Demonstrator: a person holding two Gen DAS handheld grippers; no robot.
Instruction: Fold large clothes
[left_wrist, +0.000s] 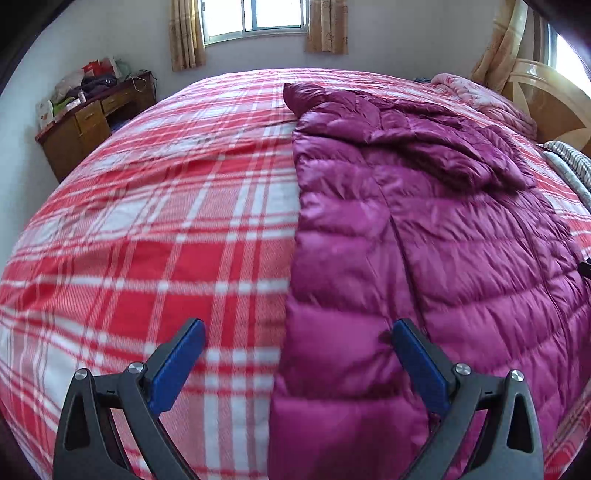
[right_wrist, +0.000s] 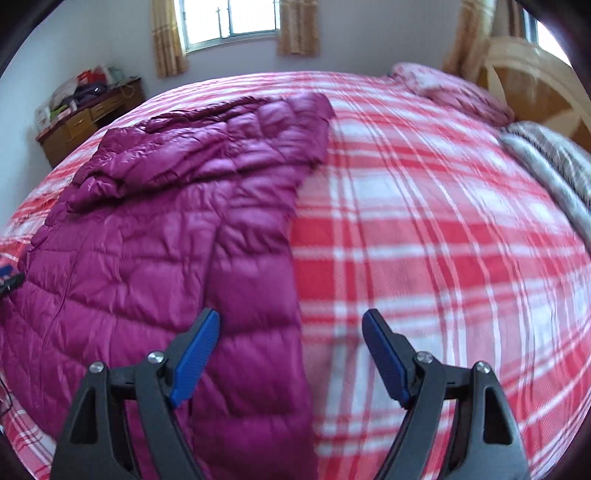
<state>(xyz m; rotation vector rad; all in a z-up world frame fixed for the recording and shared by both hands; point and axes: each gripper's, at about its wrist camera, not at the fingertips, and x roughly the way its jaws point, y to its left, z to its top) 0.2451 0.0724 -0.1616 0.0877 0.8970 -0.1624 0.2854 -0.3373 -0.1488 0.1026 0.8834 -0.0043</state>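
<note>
One garment: I see a single magenta quilted down jacket (left_wrist: 424, 229) lying flat on the bed, its long axis running from 6 o'clock toward 12 o'clock in both wrist views.
Jacket lie: it looks partly folded, with a sleeve or hood portion (right_wrist: 207, 151) laid across its far end; I cannot tell which of the two it is.
Jacket edges: in the left wrist view its straight left edge runs up the middle of the picture; in the right wrist view its right edge does the same.
Left gripper (left_wrist: 297, 332): I have it spread wide with nothing between the blue pads; the 3 o'clock pad (left_wrist: 417, 365) hangs over the jacket, the 9 o'clock pad over bare blanket. Whether either touches the fabric I cannot tell.
Right gripper (right_wrist: 291, 325): also standing wide and gripping nothing; its 9 o'clock pad (right_wrist: 195, 358) is over the jacket, its 3 o'clock pad over the blanket.
Bed cover: a red and white plaid blanket (left_wrist: 147, 240) spreads under the jacket and fills most of each view.
Bedding at 2 o'clock: a pink patterned quilt (left_wrist: 487, 99) lies bunched near a wooden headboard (left_wrist: 554, 99), with a grey striped cloth (right_wrist: 554, 162) just beside it.
Room at 10 o'clock: a wooden desk (left_wrist: 92, 122), its tabletop piled with bags and clutter.
Room at 12 o'clock: a window (left_wrist: 258, 14) between tan curtains (left_wrist: 186, 33).
</note>
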